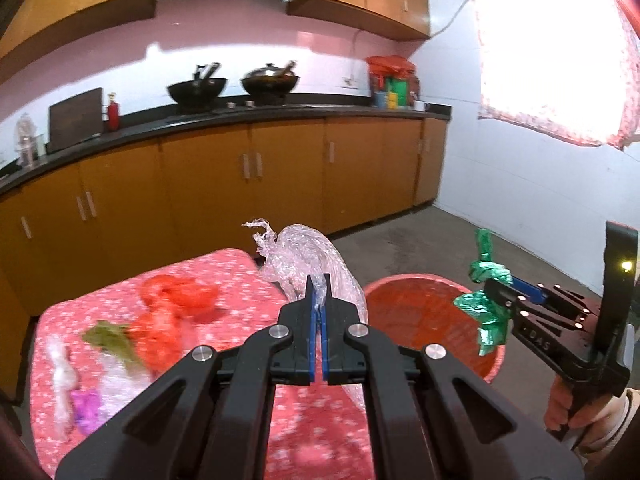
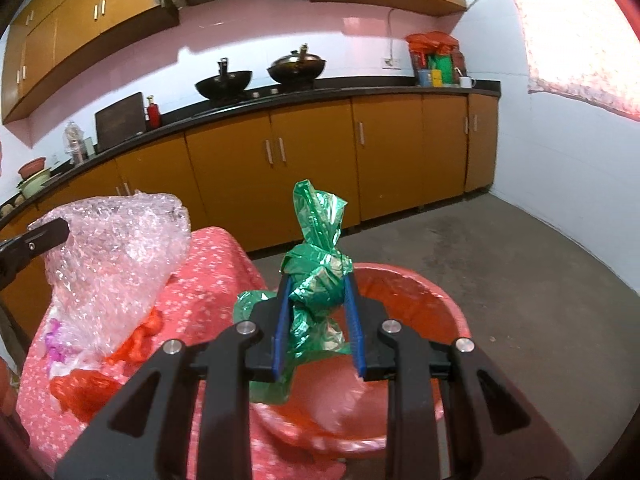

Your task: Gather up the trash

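My left gripper (image 1: 319, 285) is shut on a crumpled clear bubble wrap (image 1: 304, 264), held above the right edge of the pink flowered table (image 1: 240, 280). The same bubble wrap (image 2: 120, 248) fills the left of the right wrist view. My right gripper (image 2: 318, 282) is shut on a knotted green plastic bag (image 2: 316, 276), which hangs over the red basin (image 2: 420, 292) on the floor. Seen from the left wrist, the right gripper (image 1: 486, 288) holds the green bag (image 1: 484, 304) above the basin's (image 1: 412, 312) right rim.
More trash lies on the table: orange plastic (image 1: 172, 312), a green scrap (image 1: 110, 336), clear plastic (image 1: 60, 372) and a purple piece (image 1: 86, 404). Brown cabinets (image 1: 280, 168) and a black counter (image 1: 200, 120) with woks (image 1: 196, 92) stand behind. Bare concrete floor (image 2: 500, 260) lies right.
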Demonstrator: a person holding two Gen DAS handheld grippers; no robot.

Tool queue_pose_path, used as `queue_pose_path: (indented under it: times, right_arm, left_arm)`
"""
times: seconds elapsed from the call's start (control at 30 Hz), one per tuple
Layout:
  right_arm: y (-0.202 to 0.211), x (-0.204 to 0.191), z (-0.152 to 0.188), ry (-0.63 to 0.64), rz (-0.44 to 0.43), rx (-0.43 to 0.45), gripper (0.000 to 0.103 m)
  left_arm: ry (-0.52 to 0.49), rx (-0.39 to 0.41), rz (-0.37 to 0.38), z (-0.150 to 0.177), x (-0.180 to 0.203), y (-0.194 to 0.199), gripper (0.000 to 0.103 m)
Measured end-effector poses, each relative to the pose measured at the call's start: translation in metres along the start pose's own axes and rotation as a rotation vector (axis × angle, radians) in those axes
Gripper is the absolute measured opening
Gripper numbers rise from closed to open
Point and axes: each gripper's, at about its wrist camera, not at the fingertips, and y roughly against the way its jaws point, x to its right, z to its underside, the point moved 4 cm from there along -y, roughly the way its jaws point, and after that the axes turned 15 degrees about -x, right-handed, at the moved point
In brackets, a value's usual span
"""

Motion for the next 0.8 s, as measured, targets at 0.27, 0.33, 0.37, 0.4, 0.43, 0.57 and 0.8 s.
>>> queue_pose_path:
  times: [0.27,0.33,0.37,0.4,0.43,0.57,0.8]
  right_arm:
    - [-0.021,0.035,0.007,-0.023,0.035,-0.043,0.026]
    - [-0.026,0.041,0.009,-0.027,0.036,-0.053,0.026]
    - [-0.029,0.045,0.011,-0.029,0.037,-0.058,0.026]
    - [-0.032,0.047,0.011,-0.029,0.037,-0.062,0.026]
    - [-0.036,0.050,0.011,-0.029,0.036,-0.069,0.026]
    - [-0.048,0.056,0.010,-0.023,0.034,-0.088,0.026]
    - [-0.062,0.061,0.009,-0.034,0.028,-0.109,0.027]
  left_arm:
    - [-0.018,-0.051,0.074,0.003,0.040,-0.035,0.001]
    - [-0.024,-0.068,0.091,0.005,0.049,-0.045,0.001]
    - [-0.029,-0.076,0.098,0.007,0.054,-0.049,0.001]
    - [-0.032,-0.083,0.103,0.008,0.058,-0.052,0.001]
    - [-0.035,-0.090,0.108,0.008,0.062,-0.057,0.001]
    - [-0.039,-0.104,0.125,0.008,0.072,-0.069,0.001]
    - [-0.048,-0.155,0.137,0.013,0.084,-0.094,0.001]
